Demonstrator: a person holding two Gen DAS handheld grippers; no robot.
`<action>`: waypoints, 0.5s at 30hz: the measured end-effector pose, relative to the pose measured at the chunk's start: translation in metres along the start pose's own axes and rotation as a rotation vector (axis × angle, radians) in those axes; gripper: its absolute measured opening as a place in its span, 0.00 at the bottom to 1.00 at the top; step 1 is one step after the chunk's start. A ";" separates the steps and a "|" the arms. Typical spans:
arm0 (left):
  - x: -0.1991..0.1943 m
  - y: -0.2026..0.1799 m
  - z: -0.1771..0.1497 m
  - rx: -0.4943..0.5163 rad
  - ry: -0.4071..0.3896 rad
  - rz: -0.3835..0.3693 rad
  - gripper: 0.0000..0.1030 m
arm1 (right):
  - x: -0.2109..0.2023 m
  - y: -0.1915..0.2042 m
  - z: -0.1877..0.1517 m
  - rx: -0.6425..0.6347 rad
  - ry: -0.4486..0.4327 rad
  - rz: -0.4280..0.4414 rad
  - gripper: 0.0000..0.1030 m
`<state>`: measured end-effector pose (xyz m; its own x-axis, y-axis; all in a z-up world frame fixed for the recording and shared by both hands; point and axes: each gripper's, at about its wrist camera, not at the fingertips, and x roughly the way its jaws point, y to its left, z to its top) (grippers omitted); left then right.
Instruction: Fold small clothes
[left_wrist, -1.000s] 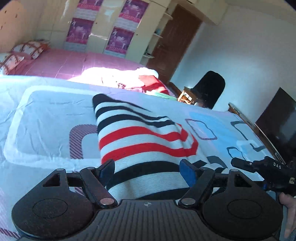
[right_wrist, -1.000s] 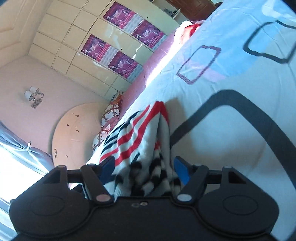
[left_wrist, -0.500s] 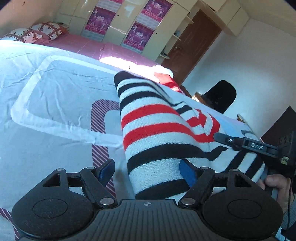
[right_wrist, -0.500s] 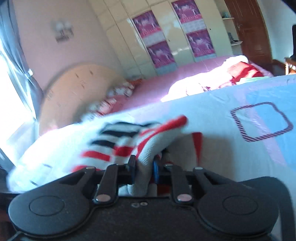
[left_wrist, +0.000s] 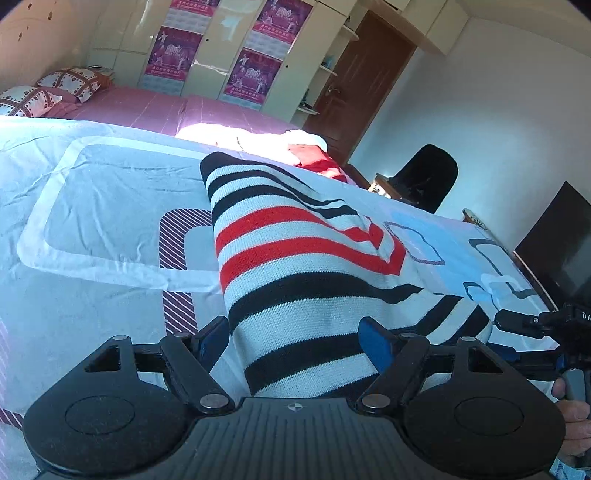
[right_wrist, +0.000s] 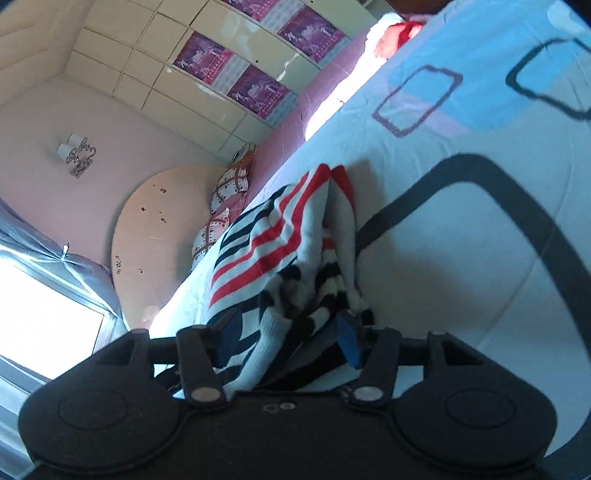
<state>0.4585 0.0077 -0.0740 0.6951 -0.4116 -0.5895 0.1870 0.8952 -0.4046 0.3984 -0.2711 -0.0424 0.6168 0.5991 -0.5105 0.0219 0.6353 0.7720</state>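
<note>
A knitted garment with white, black and red stripes (left_wrist: 295, 266) lies folded lengthwise on the bed's patterned sheet (left_wrist: 110, 192). My left gripper (left_wrist: 295, 341) is open, its blue pads either side of the garment's near end. My right gripper (right_wrist: 286, 338) is open too, with the garment's bunched edge (right_wrist: 295, 258) lying between its fingers. The right gripper also shows in the left wrist view (left_wrist: 532, 323), at the garment's right corner.
A pink bed (left_wrist: 166, 110) with pillows (left_wrist: 48, 92) and a heap of red and white clothes (left_wrist: 310, 155) lies behind. A black chair (left_wrist: 424, 177), a dark screen (left_wrist: 554, 254) and a wooden door (left_wrist: 362, 77) are to the right.
The right gripper was shut on the garment's edge half a second ago; now it is open and the garment lies flatter on the sheet. The left gripper stayed open.
</note>
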 end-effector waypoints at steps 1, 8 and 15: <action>0.001 0.000 -0.001 -0.001 0.006 0.001 0.73 | 0.010 0.002 0.001 0.002 0.011 -0.025 0.56; 0.001 -0.002 -0.007 0.018 0.007 0.007 0.73 | 0.008 0.001 -0.027 -0.136 -0.096 0.032 0.15; -0.011 0.006 -0.006 0.048 0.016 0.055 0.73 | -0.011 0.002 -0.023 -0.173 -0.139 -0.099 0.24</action>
<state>0.4474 0.0163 -0.0741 0.6941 -0.3641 -0.6210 0.1823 0.9234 -0.3377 0.3731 -0.2656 -0.0441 0.7208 0.4647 -0.5143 -0.0399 0.7686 0.6385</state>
